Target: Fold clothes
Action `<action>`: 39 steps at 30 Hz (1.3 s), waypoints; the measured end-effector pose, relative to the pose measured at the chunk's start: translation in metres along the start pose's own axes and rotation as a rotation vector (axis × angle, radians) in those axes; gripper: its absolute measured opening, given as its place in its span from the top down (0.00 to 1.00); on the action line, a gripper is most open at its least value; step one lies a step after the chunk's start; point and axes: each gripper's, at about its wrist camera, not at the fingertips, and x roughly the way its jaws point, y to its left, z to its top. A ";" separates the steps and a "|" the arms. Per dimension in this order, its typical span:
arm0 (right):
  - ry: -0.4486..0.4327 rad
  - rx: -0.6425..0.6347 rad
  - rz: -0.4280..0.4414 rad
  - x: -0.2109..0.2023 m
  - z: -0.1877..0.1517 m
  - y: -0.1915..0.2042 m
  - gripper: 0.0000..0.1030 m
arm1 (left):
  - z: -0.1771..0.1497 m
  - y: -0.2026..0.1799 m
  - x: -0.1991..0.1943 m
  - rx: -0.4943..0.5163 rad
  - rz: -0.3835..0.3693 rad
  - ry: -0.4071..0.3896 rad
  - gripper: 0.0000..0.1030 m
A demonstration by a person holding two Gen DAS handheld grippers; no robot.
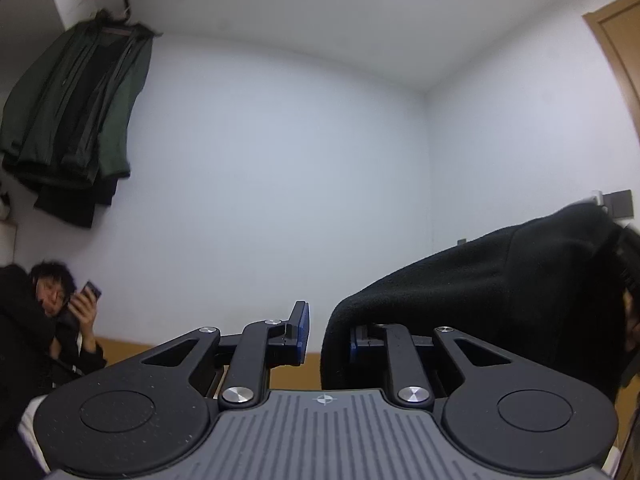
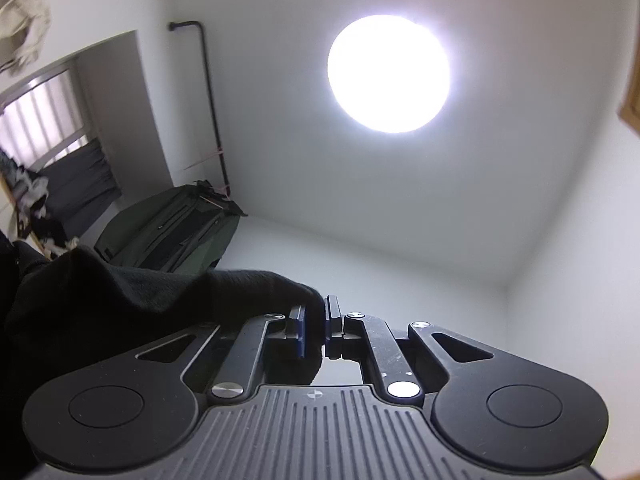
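Observation:
A black fleece garment (image 1: 480, 288) hangs in the air at the right of the left wrist view and drapes over my left gripper's right finger. My left gripper (image 1: 326, 332) points up at the wall; its jaws stand apart, with the garment's edge against the right pad and a gap to the left pad (image 1: 303, 332). In the right wrist view the same black garment (image 2: 120, 304) comes in from the left. My right gripper (image 2: 316, 328) points at the ceiling and is shut on a corner of it.
A dark green coat (image 1: 76, 108) hangs on the wall at the upper left; it also shows in the right wrist view (image 2: 176, 232). A seated person with a phone (image 1: 56, 300) is at the lower left. A round ceiling lamp (image 2: 388, 74) glares overhead. A wooden door frame (image 1: 616, 40) is at right.

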 end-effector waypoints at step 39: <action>1.031 0.793 0.522 -0.094 -0.369 0.182 0.36 | -0.133 -0.047 0.146 0.146 0.064 0.434 0.91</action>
